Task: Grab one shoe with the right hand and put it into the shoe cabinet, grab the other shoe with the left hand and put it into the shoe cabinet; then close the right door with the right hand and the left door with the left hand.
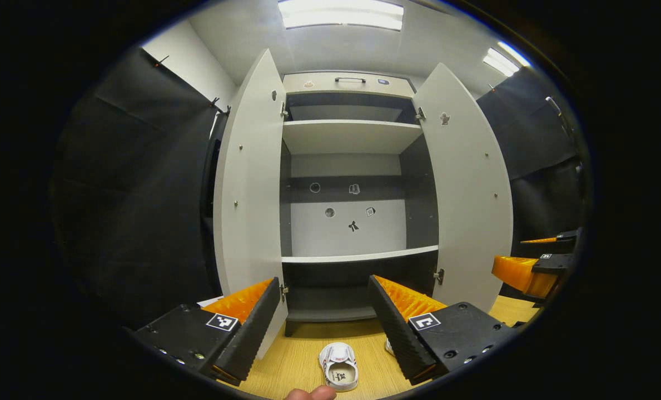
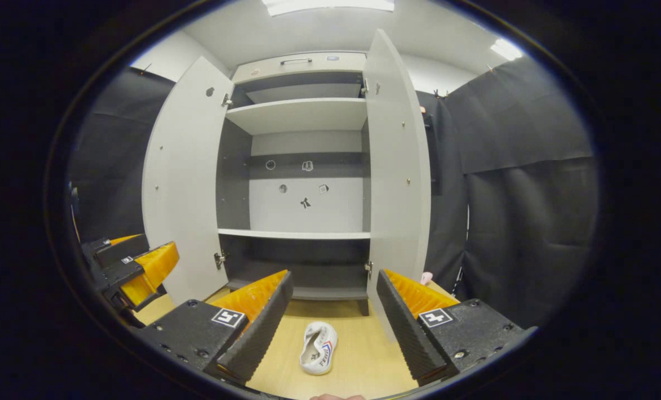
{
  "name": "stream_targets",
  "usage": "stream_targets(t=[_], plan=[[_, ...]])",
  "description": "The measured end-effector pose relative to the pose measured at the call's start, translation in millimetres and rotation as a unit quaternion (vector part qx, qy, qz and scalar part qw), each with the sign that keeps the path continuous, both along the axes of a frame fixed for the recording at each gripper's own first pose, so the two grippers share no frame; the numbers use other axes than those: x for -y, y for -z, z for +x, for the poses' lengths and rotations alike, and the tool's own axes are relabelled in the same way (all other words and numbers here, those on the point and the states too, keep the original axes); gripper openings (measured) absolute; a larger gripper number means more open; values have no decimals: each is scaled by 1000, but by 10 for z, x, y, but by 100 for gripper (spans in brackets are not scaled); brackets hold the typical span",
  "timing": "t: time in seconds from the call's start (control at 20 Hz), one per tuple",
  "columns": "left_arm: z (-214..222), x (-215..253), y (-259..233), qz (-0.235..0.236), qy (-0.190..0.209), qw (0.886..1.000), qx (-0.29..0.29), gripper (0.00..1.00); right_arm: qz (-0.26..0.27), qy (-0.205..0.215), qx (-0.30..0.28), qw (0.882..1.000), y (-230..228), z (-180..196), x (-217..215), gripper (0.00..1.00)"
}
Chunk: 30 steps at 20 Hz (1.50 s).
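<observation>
A tall grey shoe cabinet [image 1: 352, 189] is seen standing on a wood-grain worktop [image 1: 297, 355], with both of its doors swung wide. In the left gripper view the left door [image 1: 249, 205] and the right door [image 1: 466, 194] are held outward on small hinges, and light shelves are exposed between dark side walls. A few small stickers are seen on the back panel. Black cloth is hung on either side of the cabinet.

The fingers of the left hand-held gripper [image 1: 324, 328] are spread well apart, with nothing between them. The right hand-held gripper [image 2: 333, 322] is likewise spread apart and nothing is gripped.

One small white shoe [image 1: 338, 366] is laid on the worktop in front of the cabinet, between the left hand-held gripper's fingers in that view, its opening turned up. The other white shoe [image 2: 319, 347] is laid on its side on the worktop, below the cabinet's lowest shelf, between the right hand-held gripper's fingers.
</observation>
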State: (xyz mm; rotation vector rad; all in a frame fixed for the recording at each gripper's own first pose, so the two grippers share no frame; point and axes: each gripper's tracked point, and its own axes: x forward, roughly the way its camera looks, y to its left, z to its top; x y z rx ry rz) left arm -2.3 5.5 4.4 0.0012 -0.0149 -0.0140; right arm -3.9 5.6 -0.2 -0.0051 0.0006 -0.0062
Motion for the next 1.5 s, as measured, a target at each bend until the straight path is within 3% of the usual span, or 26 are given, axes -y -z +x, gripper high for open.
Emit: stream_targets(t=[0.4,0.75,1.05,1.35,1.5], plan=[[28,-86,32,-4,-6,1000,-2,95,0,-7,-22,1000,175,54,-95,99],[27,-199,88,-2,-13,1000,-8,95,-8,-50,-86,995,785,199,-375,99],[18,-387,135,1,-33,999,-11,95,4,-87,-174,981,1523,351,-618,98],[18,-628,233,8,-50,998,-21,95,20,-107,-259,960,2251,524,-802,99],[19,-716,279,7,-54,998,-28,95,17,-103,-288,952,2550,660,-793,93]])
